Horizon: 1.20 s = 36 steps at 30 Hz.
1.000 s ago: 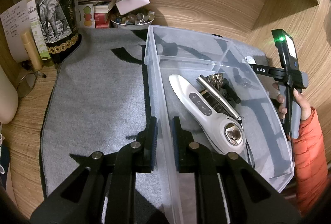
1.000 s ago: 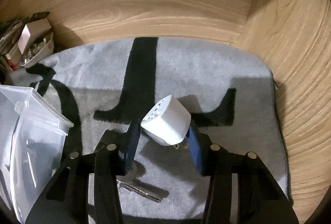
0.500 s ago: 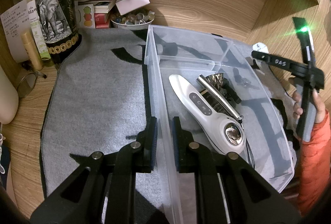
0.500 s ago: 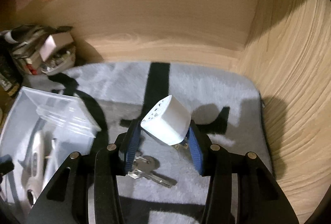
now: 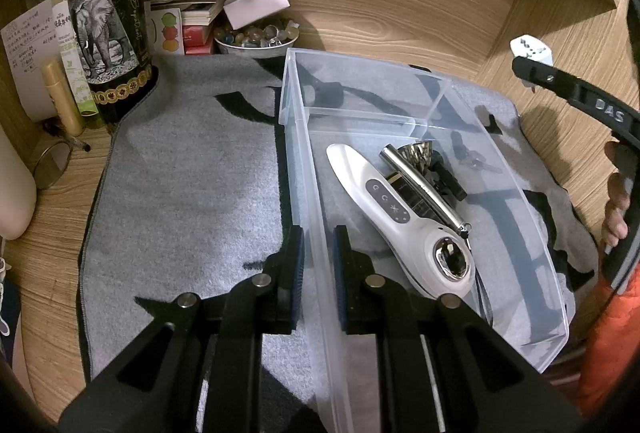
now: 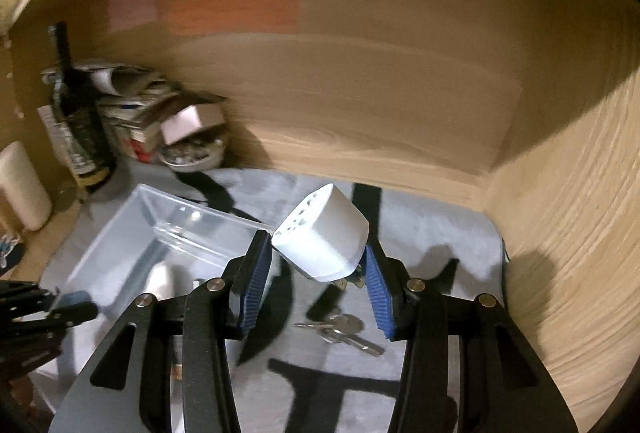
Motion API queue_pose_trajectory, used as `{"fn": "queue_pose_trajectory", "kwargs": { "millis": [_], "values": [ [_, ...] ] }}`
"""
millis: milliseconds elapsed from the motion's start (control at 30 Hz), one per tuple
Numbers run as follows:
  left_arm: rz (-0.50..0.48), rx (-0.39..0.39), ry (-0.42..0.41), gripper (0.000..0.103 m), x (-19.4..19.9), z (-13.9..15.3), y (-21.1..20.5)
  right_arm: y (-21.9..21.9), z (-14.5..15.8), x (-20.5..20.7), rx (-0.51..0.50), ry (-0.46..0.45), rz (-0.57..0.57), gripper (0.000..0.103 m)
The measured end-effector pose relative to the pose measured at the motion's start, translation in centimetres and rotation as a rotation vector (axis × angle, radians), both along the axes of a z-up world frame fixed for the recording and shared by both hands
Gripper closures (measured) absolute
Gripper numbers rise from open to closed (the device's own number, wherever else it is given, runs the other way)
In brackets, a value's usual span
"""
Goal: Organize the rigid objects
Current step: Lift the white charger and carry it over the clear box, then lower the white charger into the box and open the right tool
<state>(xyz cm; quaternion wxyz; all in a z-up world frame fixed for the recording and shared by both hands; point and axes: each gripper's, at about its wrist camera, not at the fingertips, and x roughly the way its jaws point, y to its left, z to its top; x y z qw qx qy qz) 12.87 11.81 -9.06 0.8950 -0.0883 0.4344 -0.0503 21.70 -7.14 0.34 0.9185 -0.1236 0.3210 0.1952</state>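
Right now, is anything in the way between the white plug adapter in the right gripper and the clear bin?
Nothing visible blocks it. The right gripper holds the white adapter in the air to the right of the clear bin, which is open-topped. The keys lie on the mat below, out of the path.

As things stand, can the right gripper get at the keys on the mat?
Probably not yet. The right gripper is shut on the white adapter, so its jaws are full. The keys lie bare on the grey mat just below it, nothing covering them; drop the adapter into the clear bin first.
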Motion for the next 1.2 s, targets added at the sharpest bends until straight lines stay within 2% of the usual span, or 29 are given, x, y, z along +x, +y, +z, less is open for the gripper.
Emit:
{"fn": "queue_pose_trajectory", "kwargs": {
  "millis": [267, 633, 1200],
  "values": [
    [0.000, 0.001, 0.000, 0.090, 0.0, 0.0, 0.0, 2.6, 0.1, -2.7, -0.012, -0.011, 0.107, 0.061],
    [0.000, -0.001, 0.000, 0.090, 0.0, 0.0, 0.1, 5.9, -3.6, -4.6, -0.100, 0.062, 0.212, 0.061],
    [0.003, -0.008, 0.001, 0.090, 0.1, 0.0, 0.2, 7.5, -6.8, -3.9, -0.205, 0.157, 0.227, 0.061]
  ]
}}
